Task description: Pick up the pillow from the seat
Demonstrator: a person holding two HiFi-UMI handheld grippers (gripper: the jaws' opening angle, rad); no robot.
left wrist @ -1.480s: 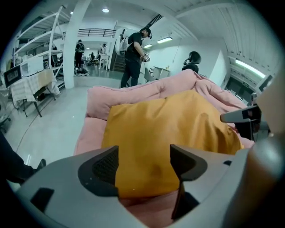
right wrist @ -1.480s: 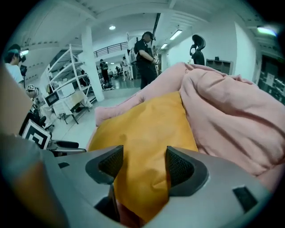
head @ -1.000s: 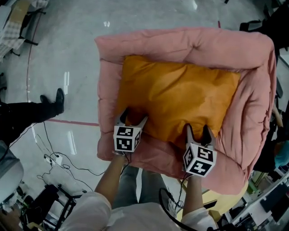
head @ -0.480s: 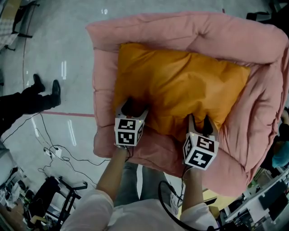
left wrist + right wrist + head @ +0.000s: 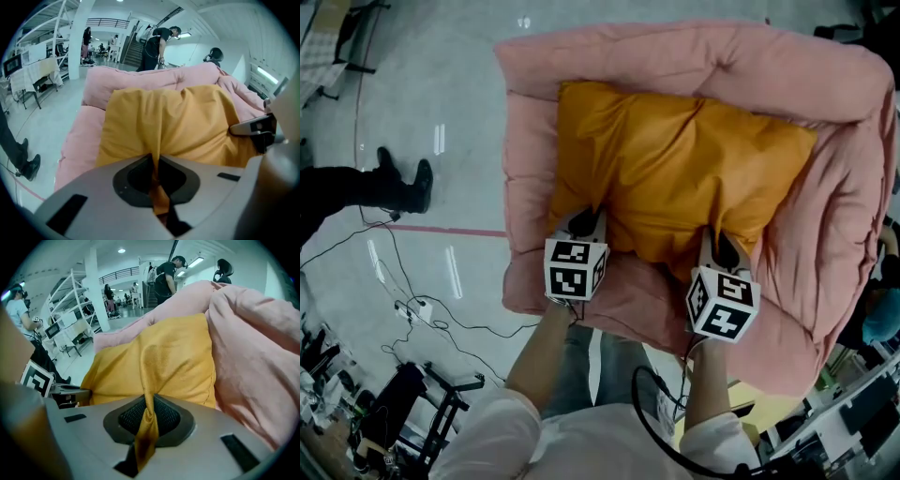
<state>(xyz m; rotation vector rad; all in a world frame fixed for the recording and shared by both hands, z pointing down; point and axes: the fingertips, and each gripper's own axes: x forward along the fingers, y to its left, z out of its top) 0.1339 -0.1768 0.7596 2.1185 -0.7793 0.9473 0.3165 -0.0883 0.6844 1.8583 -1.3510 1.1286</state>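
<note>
An orange pillow (image 5: 680, 169) lies in the hollow of a pink padded seat (image 5: 675, 56). My left gripper (image 5: 586, 223) sits at the pillow's near left edge; its jaws have just closed and pinch a fold of the orange cloth (image 5: 157, 164). At the near right edge my right gripper (image 5: 720, 248) has likewise just closed on a gathered fold of the pillow (image 5: 149, 423). Both folds rise in a ridge from the jaws. The pillow (image 5: 173, 122) still rests on the seat, its far side against the pink back roll (image 5: 187, 301).
The seat's thick pink rim (image 5: 844, 234) wraps the pillow on three sides. A person's dark legs and shoes (image 5: 389, 183) stand on the grey floor to the left, with cables (image 5: 412, 309) nearby. People and shelving (image 5: 70, 310) are in the background.
Both grippers went from wide open over the pillow's near edge to shut, each gathering orange cloth. The pillow's near edge now puckers at both grips.
</note>
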